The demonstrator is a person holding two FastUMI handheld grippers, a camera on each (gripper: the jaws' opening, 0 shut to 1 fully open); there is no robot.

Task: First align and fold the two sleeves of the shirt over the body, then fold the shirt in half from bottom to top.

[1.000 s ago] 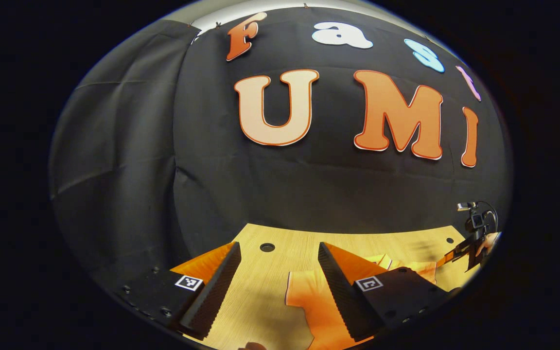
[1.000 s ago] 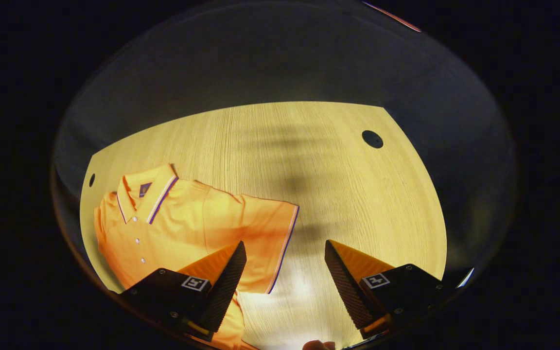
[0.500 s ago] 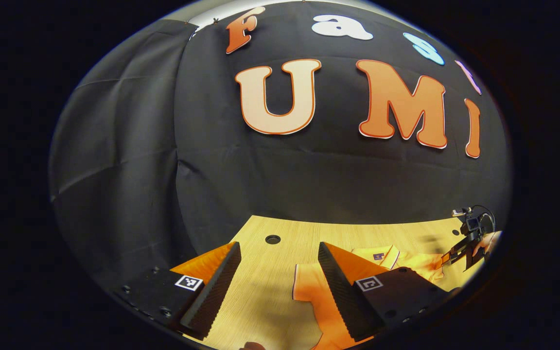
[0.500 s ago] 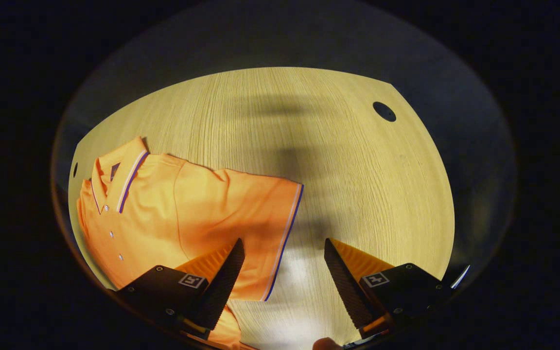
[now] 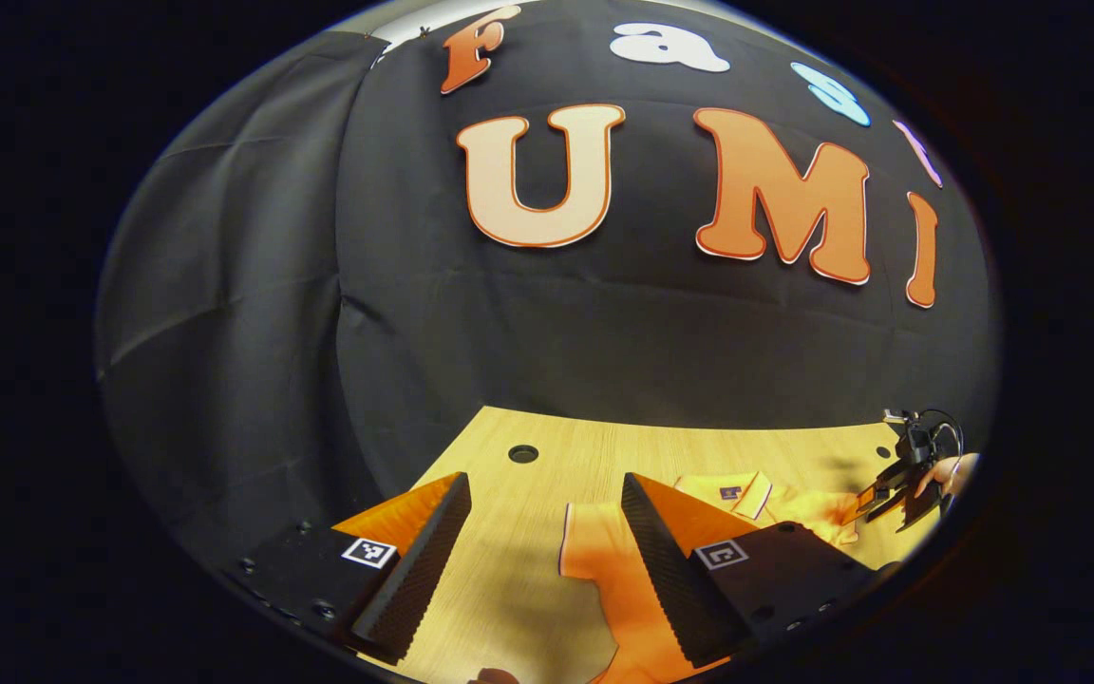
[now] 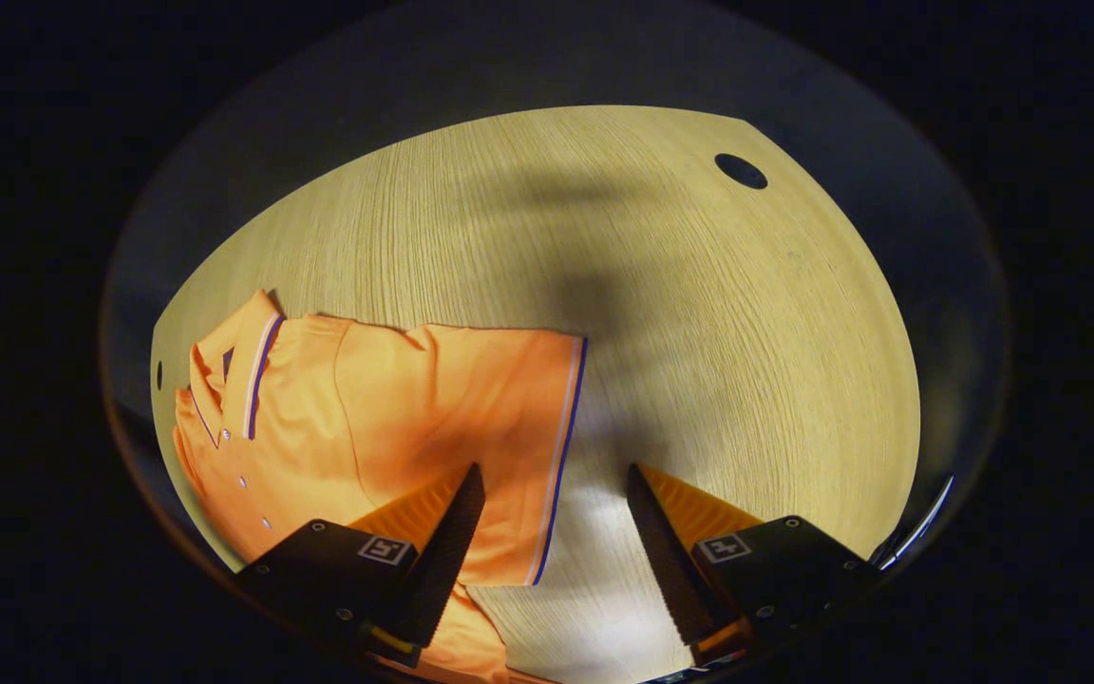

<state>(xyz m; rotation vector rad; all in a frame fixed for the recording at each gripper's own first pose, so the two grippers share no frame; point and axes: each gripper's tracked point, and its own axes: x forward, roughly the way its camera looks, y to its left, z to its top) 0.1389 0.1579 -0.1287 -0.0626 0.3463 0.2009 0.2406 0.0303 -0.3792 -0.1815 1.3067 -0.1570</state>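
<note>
Shirt point(image 6: 367, 427), orange with striped trim, lies flat on the wooden worktop point(image 6: 699, 313), sleeves spread. Both the right gripper point(image 6: 547, 532) and left gripper point(image 5: 542, 541) hover above a sleeve cuff, fingers wide apart, holding nothing.

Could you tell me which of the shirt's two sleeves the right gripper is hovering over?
The sleeve whose striped cuff lies between the open right gripper fingers; the other sleeve lies by the left gripper.

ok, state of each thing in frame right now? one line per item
shirt: flat on the table, unfolded, collar buttoned
right sleeve: spread out sideways, not folded over the body
left sleeve: spread out flat, not folded
left gripper: open, empty
right gripper: open, empty, above the sleeve hem
</note>
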